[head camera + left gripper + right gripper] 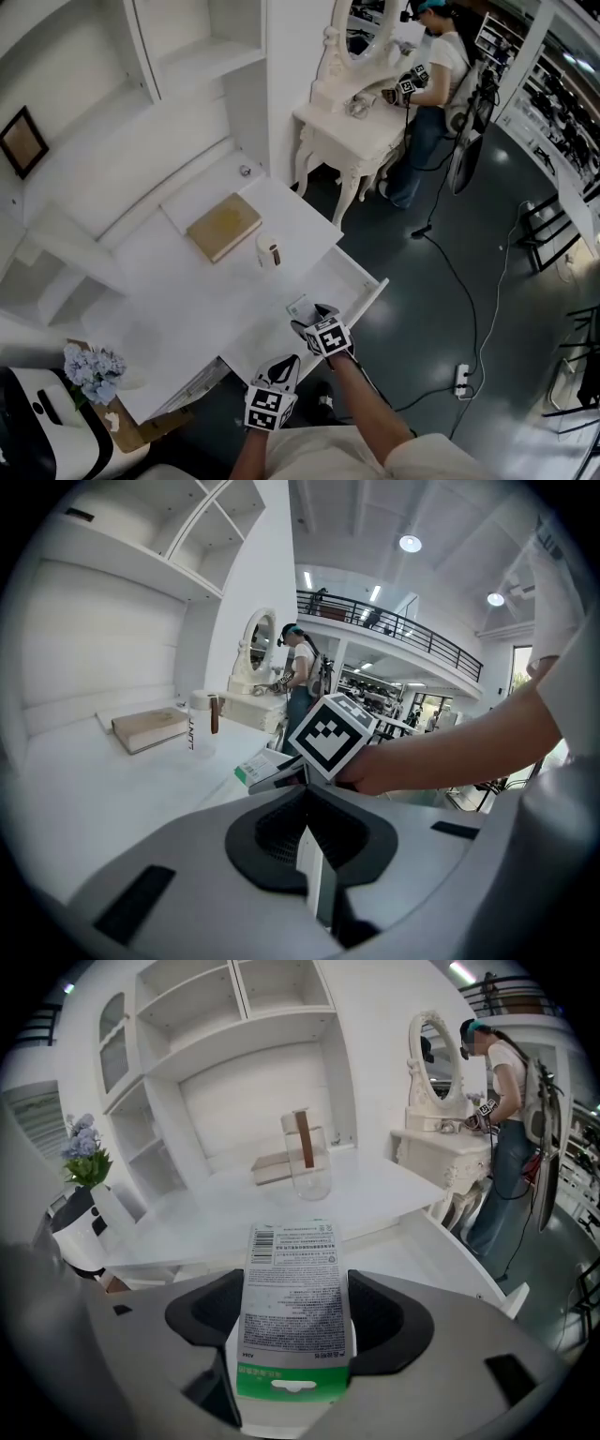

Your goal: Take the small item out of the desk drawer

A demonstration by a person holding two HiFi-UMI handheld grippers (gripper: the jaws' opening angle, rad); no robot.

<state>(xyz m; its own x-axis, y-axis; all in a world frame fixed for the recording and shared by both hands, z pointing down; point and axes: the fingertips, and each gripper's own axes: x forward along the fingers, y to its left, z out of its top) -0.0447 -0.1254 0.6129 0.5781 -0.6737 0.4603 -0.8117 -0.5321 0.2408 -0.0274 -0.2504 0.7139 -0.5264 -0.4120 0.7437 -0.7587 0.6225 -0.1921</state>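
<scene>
white and green on the small packet (295,1307); clamps it flat between the jaws of the right gripper (314,317), over the open desk drawer (361,281); holds the left gripper (281,367) just beside, jaws pressed together on nothing; farther back on the desk top (159,281), a glass (268,250) near a tan book (223,226)

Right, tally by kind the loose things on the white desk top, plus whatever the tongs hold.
Tan rectangular book: 1
Clear tumbler with a brown strip: 1
Small round silvery object by the wall: 1
White-and-green printed packet, held in the right tongs: 1
Total: 4
</scene>
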